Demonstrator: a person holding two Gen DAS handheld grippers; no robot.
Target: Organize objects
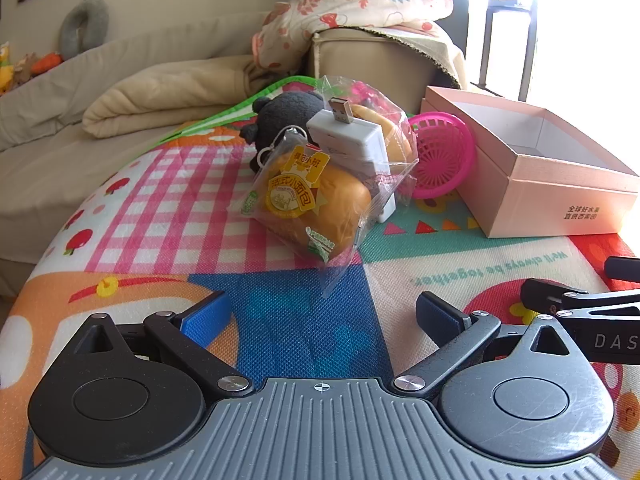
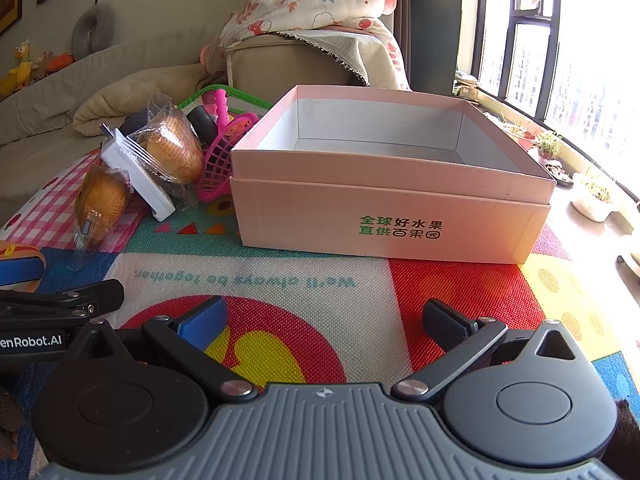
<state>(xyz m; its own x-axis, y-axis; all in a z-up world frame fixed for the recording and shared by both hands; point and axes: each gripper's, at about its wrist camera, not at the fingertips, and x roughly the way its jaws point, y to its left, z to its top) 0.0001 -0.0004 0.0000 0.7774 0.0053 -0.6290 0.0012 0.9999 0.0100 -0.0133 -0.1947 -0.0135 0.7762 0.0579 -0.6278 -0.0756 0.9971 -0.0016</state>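
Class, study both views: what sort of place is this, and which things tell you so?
Most likely a home living room. A beige sofa with a floral quilt heaped on its arm, soft toys along its back, and a colourful play mat with toys and snacks point to that.

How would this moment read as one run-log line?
left gripper: open, empty | right gripper: open, empty | pink box: empty | wrapped bread: on mat, unsorted

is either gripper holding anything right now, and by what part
Nothing is held. The left gripper and right gripper both have open jaws above the mat.
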